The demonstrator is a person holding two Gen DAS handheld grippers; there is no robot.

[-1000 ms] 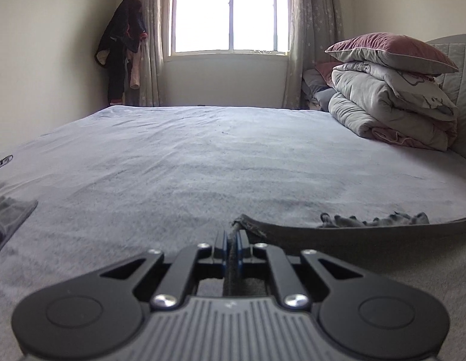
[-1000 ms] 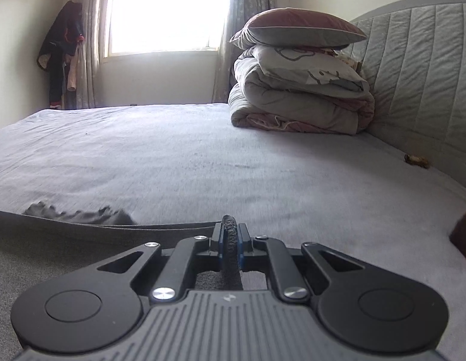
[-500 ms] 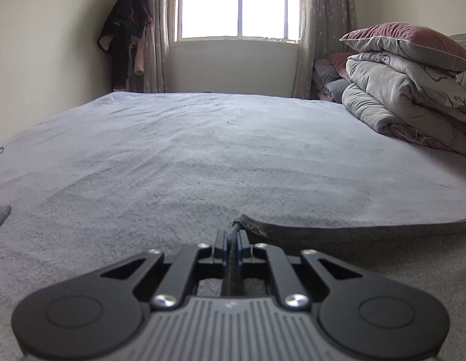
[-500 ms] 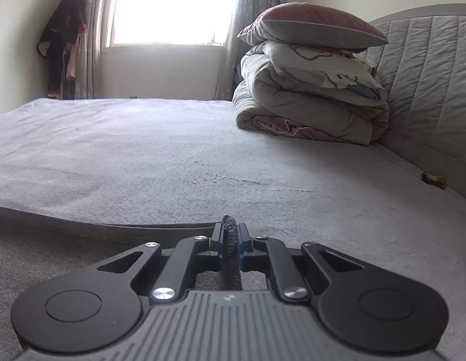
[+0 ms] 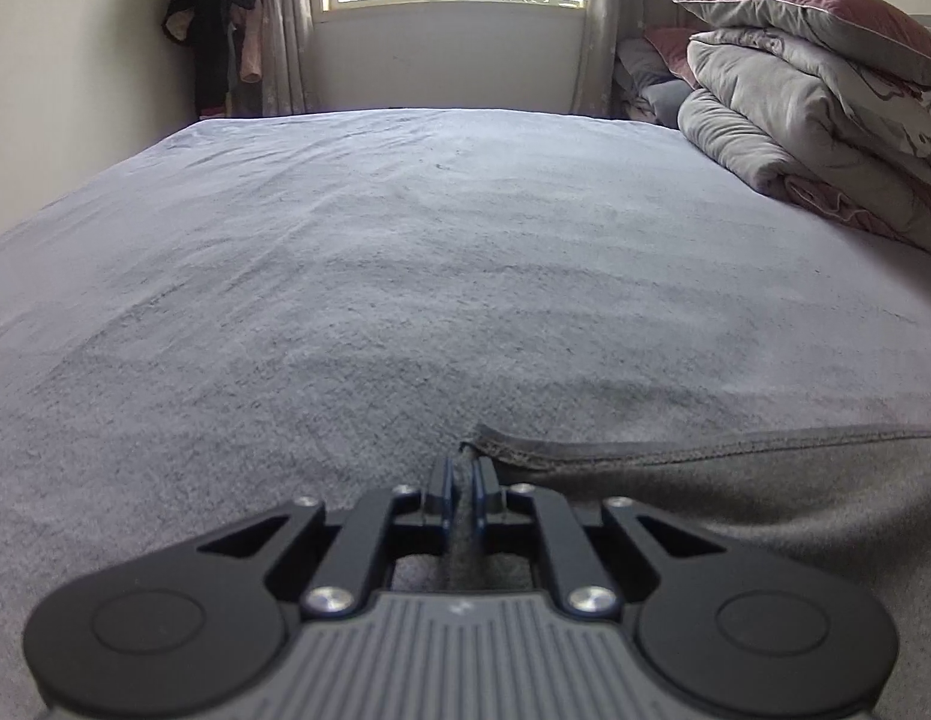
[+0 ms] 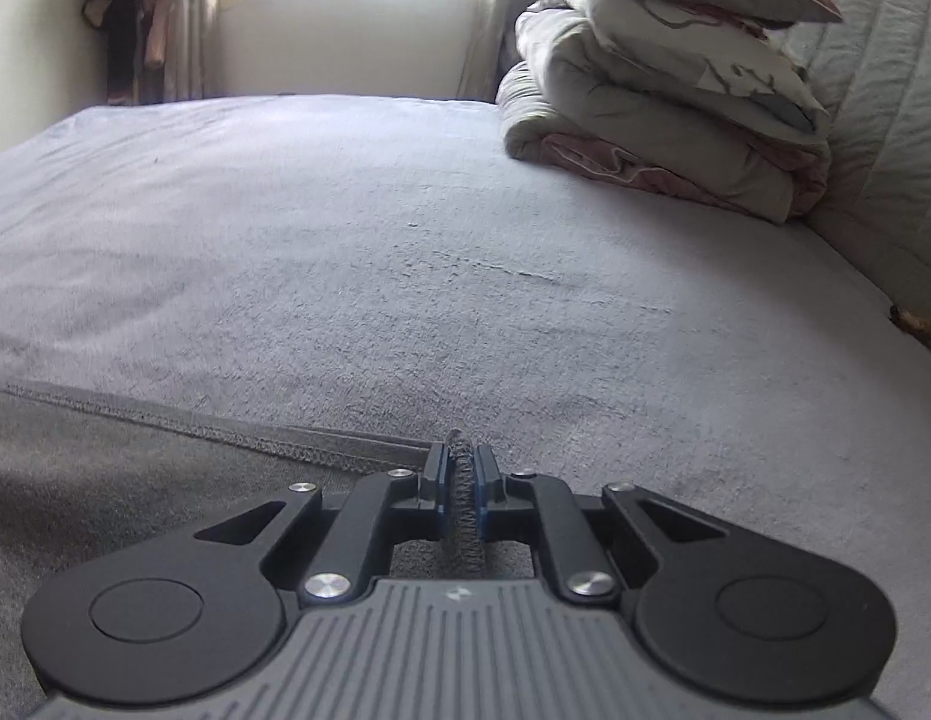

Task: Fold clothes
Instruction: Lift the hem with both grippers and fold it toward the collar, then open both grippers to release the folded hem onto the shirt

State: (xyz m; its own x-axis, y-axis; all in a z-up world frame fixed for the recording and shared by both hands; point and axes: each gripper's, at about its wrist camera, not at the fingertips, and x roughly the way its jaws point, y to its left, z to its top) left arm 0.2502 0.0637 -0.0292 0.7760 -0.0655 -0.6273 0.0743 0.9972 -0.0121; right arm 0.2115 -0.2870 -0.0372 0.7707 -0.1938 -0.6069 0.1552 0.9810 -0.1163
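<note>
A dark grey garment (image 5: 735, 498) lies on the light grey bed, its stitched hem running right from my left gripper (image 5: 462, 471). A corner of the hem sits pinched between the left pads while the jaws are opening. In the right wrist view the same garment (image 6: 105, 468) spreads to the left, its hem (image 6: 225, 429) leading into my right gripper (image 6: 462, 459), which is shut on the other corner; stitched fabric stands between its pads. Both grippers are low over the bed, pointing down and forward.
The bed (image 5: 405, 240) stretches ahead to a window wall. A stack of folded quilts topped by a pillow (image 6: 675, 108) sits at the right by the padded headboard (image 6: 885, 90). Clothes hang in the far left corner (image 5: 219, 18). A small brown item (image 6: 912, 324) lies at the bed's right edge.
Both grippers have gone forward and tipped down with the hem held. The hem, raised before, now rests flat on the bed, and the crumpled fabric behind it is covered.
</note>
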